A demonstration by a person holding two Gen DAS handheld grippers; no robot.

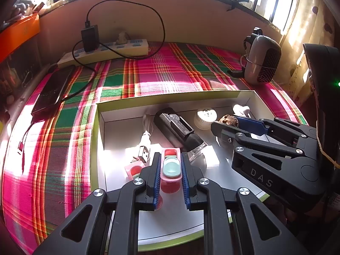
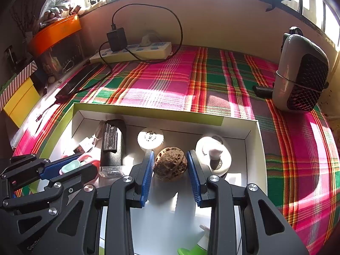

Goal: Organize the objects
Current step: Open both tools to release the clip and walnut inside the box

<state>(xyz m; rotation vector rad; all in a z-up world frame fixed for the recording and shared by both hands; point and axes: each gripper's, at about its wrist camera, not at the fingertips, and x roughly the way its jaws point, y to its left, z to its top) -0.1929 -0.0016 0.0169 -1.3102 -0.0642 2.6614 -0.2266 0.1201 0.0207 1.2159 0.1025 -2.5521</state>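
Pink plastic, smooth and oblong, sits pinched in the left gripper (image 1: 170,170) — a small clip (image 1: 171,165) held over the white cardboard box (image 1: 170,97). The right gripper (image 2: 170,165) is closed on a rough, wrinkled walnut (image 2: 170,165) inside it. A torch (image 1: 178,127), a ribbed cap (image 2: 150,138) and a cable (image 1: 146,136) already lie there, so sorting looks well advanced.

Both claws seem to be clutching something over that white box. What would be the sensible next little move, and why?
Probably lift both straight up. The left gripper has its jaws closed on the pink toy, the right gripper on the walnut, and both things sit low inside the white box.
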